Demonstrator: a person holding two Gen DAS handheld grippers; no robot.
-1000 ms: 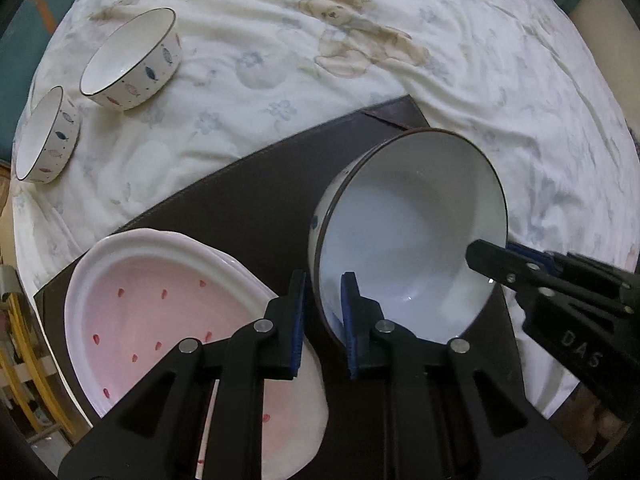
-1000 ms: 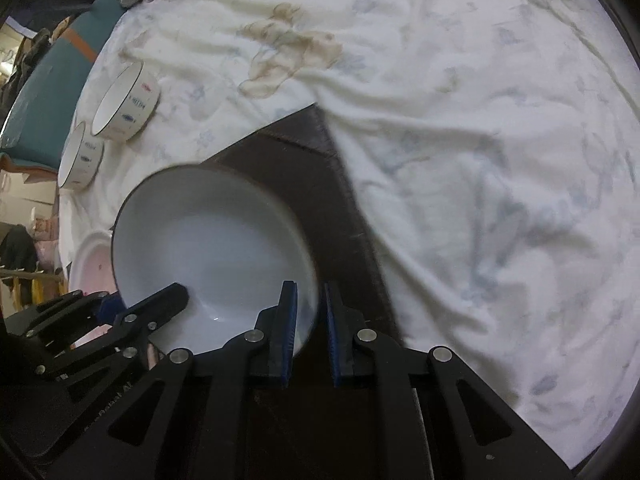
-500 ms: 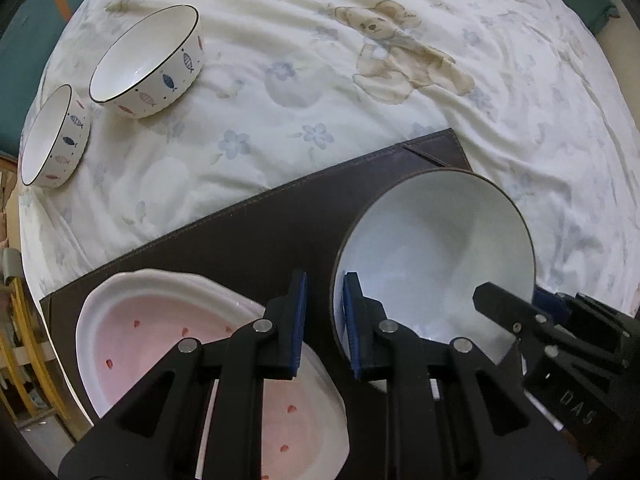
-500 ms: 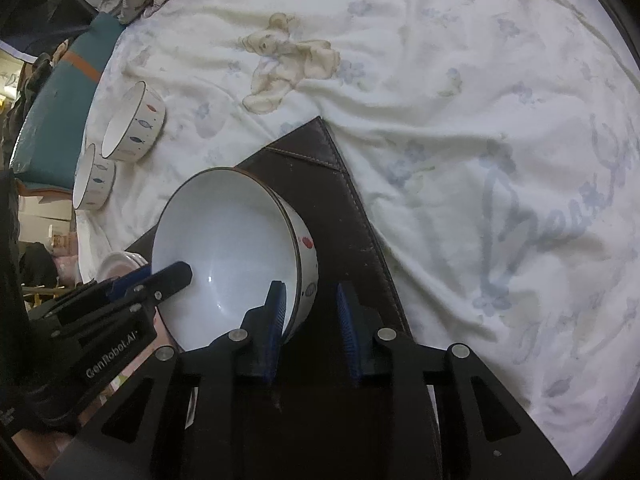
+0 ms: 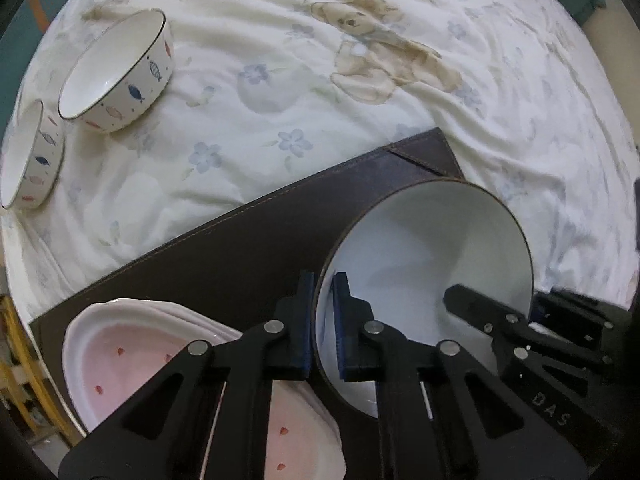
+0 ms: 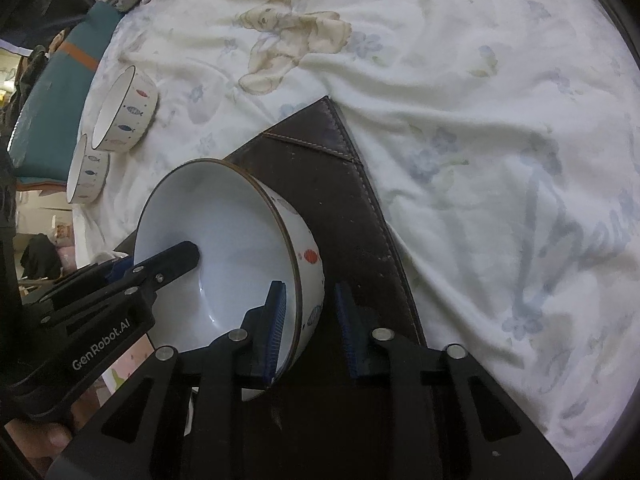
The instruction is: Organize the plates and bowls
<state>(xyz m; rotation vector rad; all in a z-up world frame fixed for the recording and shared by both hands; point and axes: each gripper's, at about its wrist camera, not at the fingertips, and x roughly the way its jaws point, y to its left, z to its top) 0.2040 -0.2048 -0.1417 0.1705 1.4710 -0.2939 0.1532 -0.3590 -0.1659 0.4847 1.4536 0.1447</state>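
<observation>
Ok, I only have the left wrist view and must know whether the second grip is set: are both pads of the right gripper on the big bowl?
Observer: Not yet. The right gripper straddles the rim of the large bowl, but its outer pad stands clear of the wall; the jaws have just been closing.
Operator: Is that outer wall plain?
Observer: No, it carries a red spot and small painted marks.
</observation>
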